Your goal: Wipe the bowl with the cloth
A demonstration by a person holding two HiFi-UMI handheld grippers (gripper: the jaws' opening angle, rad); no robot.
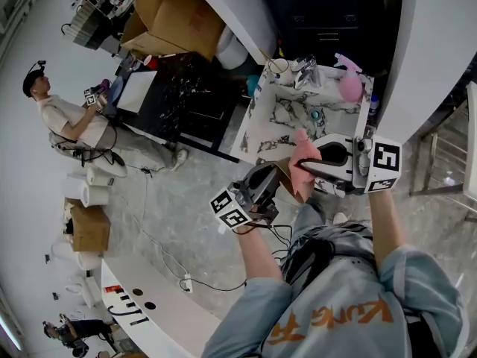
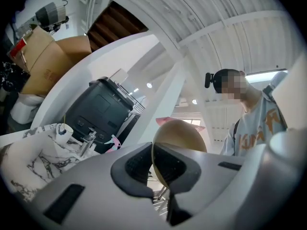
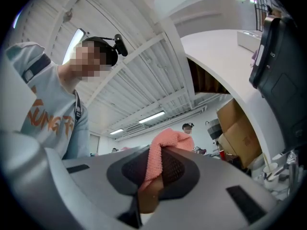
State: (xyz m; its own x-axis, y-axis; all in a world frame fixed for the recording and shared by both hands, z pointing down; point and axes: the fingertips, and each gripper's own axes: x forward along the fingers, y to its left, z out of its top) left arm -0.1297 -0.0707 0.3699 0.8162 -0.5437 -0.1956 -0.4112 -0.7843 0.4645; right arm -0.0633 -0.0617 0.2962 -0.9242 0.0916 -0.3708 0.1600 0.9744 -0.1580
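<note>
In the head view both grippers are raised in front of me, above the floor near the marble counter (image 1: pixel 277 122). My left gripper (image 1: pixel 274 183) is shut on the rim of a tan bowl (image 1: pixel 286 177). In the left gripper view the bowl (image 2: pixel 180 134) stands on edge between the jaws of that gripper (image 2: pixel 152 166). My right gripper (image 1: pixel 311 167) is shut on a pink cloth (image 1: pixel 304 154), which lies against the bowl. In the right gripper view the cloth (image 3: pixel 167 146) bunches up out of the pads of that gripper (image 3: pixel 152 170).
A pink spray bottle (image 1: pixel 349 85), a cup and metal fittings stand on the marble counter. Cardboard boxes (image 1: pixel 173 15) and a dark cabinet lie beyond it. Another person (image 1: pixel 71 121) sits at the left, near paper rolls (image 1: pixel 93 185). Cables trail over the floor.
</note>
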